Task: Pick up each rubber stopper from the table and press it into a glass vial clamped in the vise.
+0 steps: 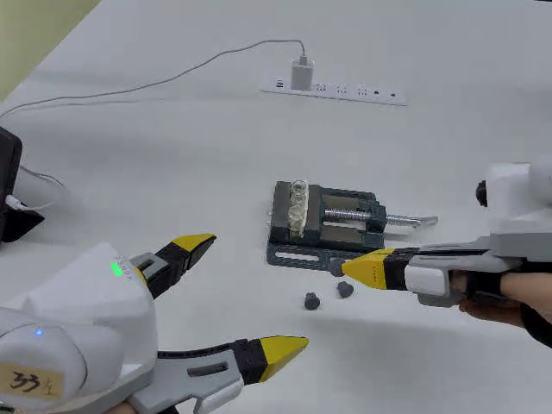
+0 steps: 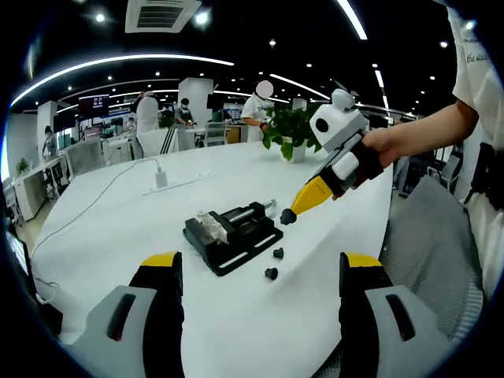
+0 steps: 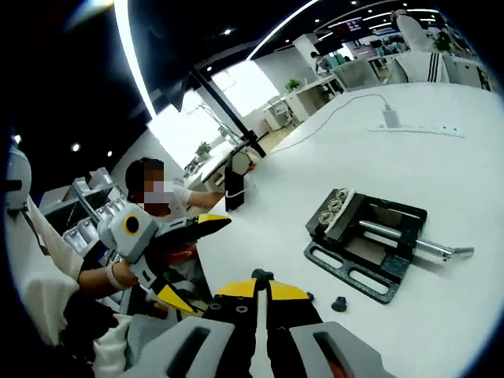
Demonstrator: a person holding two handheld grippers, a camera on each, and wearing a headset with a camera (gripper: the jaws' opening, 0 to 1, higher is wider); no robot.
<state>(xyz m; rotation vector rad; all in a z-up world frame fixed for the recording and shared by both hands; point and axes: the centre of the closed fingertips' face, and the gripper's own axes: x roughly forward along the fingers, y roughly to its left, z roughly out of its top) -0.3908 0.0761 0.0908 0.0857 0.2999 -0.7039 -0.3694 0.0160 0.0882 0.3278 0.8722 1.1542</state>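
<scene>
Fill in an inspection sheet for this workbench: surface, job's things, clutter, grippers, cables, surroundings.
Surface: white table, no spills seen.
Job's things: vise clamps a row of glass vials; left stopper and right stopper lie loose on the table in front of it.
Clutter: dark device at the table's left edge.
Grippers: left gripper open, holding nothing; right gripper shut on a third stopper, beside the vise's front.
Cables: white cable runs to a charger in the power strip; another at the dark device.
Surroundings: open office, ceiling lights, potted plant, people at other desks.
</scene>
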